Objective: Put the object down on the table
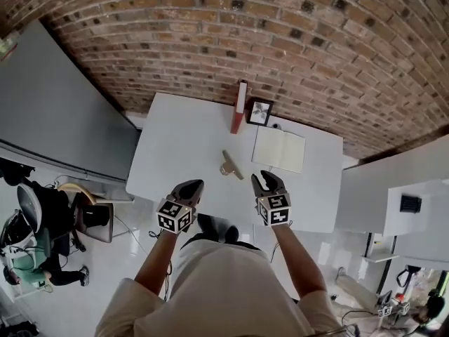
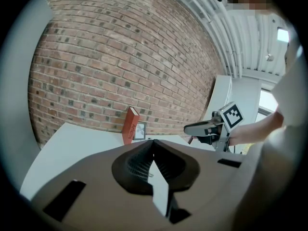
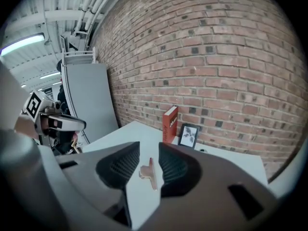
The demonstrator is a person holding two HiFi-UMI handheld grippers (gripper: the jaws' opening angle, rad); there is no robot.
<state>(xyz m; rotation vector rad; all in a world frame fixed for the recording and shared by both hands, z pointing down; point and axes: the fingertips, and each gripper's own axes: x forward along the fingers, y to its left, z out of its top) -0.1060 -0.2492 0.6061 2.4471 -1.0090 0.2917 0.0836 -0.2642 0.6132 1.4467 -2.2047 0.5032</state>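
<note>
Step in hand: the put-down looked finished. The tan object [image 1: 231, 165] lay flat on the white table [image 1: 175, 139], free of both grippers.
Object's place: near the middle of the table in the head view, at about 11 o'clock from the right gripper [image 3: 149, 150] and 1 o'clock from the left gripper [image 2: 153, 143]. Both grippers were held back near the table's near edge.
Right gripper: its jaws stood partly apart and held nothing. In the right gripper view the object showed in the gap between them, but it lay farther off on the table and no pad touched it.
Left gripper: its jaw tips met in the left gripper view, with only a sliver of table showing lower down between the pads. It gripped nothing.
Around it: a red book [image 1: 240, 109] stood on end at 12 o'clock from the object, against the brick wall. A picture frame [image 1: 259, 111] stood just beside the book, and an open notebook [image 1: 278, 149] lay at 2 o'clock, apart from the object.
Next move, as a judgement: probably nothing more than drawing both grippers back toward 6 o'clock. The object appeared to rest stably and needed no correction.
Hard to make out: what the object actually was. It read as a slim strip with a small side tab, too small for more.
Hidden: the person's forearms and torso covered the near table edge at 6 o'clock. The left gripper view did not clearly show the object at all.
</note>
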